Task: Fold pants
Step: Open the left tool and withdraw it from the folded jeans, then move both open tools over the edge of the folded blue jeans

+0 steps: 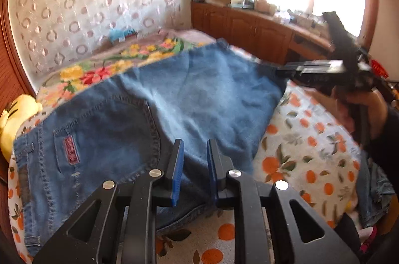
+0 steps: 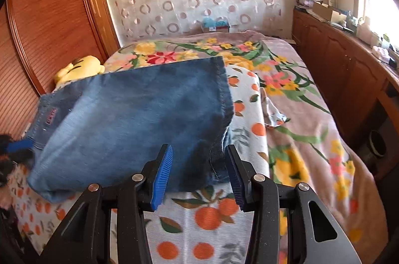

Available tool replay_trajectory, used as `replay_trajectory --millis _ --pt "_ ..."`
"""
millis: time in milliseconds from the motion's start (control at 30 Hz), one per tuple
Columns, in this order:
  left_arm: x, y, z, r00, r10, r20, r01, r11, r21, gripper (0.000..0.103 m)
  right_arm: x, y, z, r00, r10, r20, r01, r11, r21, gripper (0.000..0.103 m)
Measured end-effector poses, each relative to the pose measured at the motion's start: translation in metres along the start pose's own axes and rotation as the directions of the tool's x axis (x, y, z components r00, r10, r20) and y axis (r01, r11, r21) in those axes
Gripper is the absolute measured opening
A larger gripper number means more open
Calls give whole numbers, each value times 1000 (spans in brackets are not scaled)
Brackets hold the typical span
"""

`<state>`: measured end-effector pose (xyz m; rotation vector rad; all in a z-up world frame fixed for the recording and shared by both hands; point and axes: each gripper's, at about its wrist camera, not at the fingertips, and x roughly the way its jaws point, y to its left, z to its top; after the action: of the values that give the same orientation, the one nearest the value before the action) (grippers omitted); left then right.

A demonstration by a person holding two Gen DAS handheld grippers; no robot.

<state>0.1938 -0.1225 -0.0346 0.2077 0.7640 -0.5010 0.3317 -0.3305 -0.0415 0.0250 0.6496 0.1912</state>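
Blue jeans [image 1: 174, 99] lie folded on the bed, the leg part laid over the seat, with a back pocket and red label [image 1: 71, 149] at the left. My left gripper [image 1: 195, 146] hovers over the near fold edge, open, its blue pads apart and nothing pinched between them. In the right wrist view the jeans [image 2: 139, 114] fill the middle. My right gripper [image 2: 199, 149] stands open over their near hem corner, pads clear of the cloth. A hand [image 1: 361, 101] holds the right gripper [image 1: 281, 70] by the jeans' right edge. The left gripper [image 2: 20, 144] shows blurred at far left.
The bed has an orange-print sheet [image 2: 209, 214] over a floral blanket [image 2: 299, 94]. A yellow plush toy [image 2: 79, 66] lies by the wooden wardrobe [image 2: 49, 14] on the left. A wooden cabinet [image 2: 336, 64] with clutter on top runs along the right under a bright window.
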Motion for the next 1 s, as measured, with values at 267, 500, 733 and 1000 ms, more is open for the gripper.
replay_trajectory --millis 267,500,733,1000 --pt "28 -5 -26 998 11 -69 -11 1000 5 20 20 -21 -6 991 -112 -72 114 993 13 45" --pt "27 -4 -29 999 6 -53 -7 1000 -10 20 13 -26 -9 996 -78 -45 80 996 38 45" --pt "28 -7 -28 998 24 -57 -25 1000 -4 22 -7 -15 -14 998 -55 -4 55 998 21 45" --pt "33 -1 -25 998 -10 -68 8 999 -37 26 -19 1 -24 1000 -13 10 13 1000 -6 45"
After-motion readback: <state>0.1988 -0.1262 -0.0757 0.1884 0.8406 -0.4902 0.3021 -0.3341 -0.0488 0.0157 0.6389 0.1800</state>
